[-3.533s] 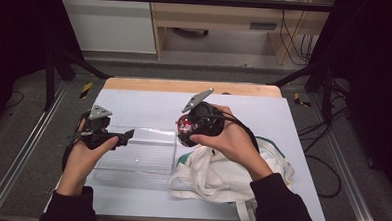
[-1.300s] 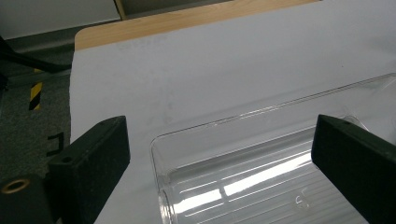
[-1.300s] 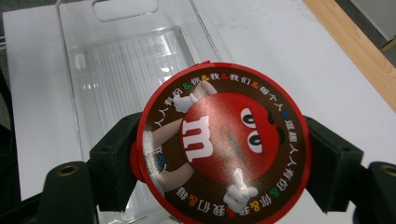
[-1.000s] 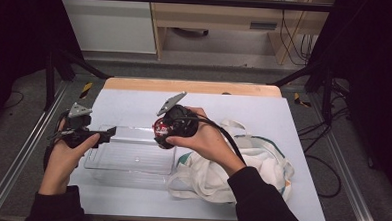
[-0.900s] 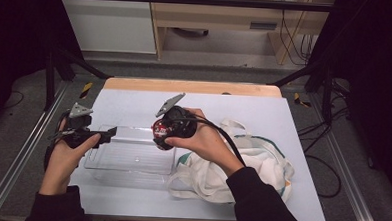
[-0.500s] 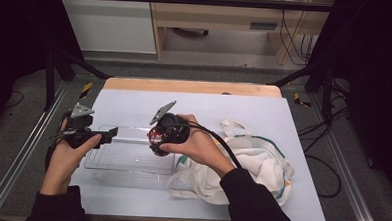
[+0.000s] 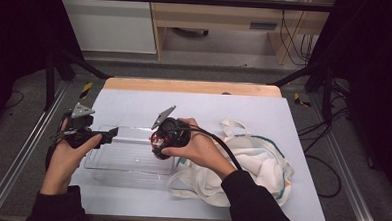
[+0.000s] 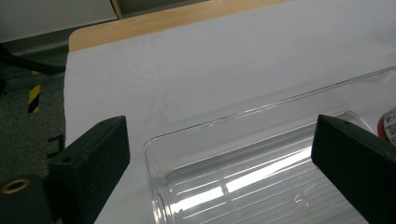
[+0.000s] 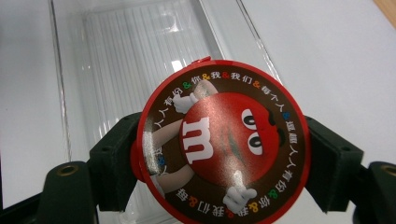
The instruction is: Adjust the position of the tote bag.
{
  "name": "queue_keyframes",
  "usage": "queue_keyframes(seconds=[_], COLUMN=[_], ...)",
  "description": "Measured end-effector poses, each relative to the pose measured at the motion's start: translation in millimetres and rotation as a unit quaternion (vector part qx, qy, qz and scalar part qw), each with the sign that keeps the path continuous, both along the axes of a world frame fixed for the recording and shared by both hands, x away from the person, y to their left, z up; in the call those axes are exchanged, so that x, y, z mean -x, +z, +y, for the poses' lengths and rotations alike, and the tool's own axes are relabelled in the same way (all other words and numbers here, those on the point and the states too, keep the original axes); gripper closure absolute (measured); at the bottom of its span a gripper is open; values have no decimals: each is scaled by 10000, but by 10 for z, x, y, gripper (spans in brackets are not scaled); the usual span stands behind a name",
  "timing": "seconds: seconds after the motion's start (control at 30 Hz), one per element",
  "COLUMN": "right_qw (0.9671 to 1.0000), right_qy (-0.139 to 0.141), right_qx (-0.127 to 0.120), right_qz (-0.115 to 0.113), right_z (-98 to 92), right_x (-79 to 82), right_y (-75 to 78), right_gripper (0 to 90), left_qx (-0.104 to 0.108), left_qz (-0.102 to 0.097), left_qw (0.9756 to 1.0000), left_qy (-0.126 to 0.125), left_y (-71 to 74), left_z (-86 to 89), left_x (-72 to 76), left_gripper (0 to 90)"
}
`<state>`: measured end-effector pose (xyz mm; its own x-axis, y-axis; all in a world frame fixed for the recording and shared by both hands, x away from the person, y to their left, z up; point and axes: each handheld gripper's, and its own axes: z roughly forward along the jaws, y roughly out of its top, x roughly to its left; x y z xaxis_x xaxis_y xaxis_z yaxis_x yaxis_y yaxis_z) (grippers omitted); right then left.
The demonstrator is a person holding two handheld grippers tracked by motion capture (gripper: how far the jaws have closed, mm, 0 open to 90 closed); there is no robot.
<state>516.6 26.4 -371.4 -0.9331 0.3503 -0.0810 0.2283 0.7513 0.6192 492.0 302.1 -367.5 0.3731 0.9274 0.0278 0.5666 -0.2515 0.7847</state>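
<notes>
1. The right gripper pinches a round red candy tub between its jaws, held over the clear plastic tray.
2. Its lid shows a red M&M's character, a white "m" and ringed Chinese characters.
3. The left gripper, jaws spread, straddles the tray's corner.
4. A white cloth bag lies beside the tray.

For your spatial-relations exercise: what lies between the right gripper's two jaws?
A round red M&M's container, lid facing the camera, clamped above the clear plastic tray in the right gripper view.

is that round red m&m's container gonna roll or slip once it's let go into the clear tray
Probably rolls if laid on its side: the M&M's container has a round lid. The right gripper clamps its sides, and the glossy lid suggests slick plastic. The clear tray has a ribbed floor and raised walls, likely containing it.
</notes>
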Motion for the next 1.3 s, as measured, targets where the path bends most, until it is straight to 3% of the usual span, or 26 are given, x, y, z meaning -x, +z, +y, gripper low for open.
queue_keyframes(seconds=[0.5,0.73,1.3], right_qw=[9997,9989,9979], right_qy=[2,33,38], right_qx=[238,470,634], right_qz=[13,44,91], right_z=[13,70,114], right_x=[-3,-10,-43], right_y=[-85,-146,-243], right_gripper=[245,245,245], left_qx=[4,21,-30], left_qz=[8,-8,25], left_qw=[10000,10000,10000], left_qy=[1,-18,-41], left_y=[-6,3,-7], left_z=[-9,-12,-26], left_x=[-5,1,-5], left_gripper=[45,45,44])
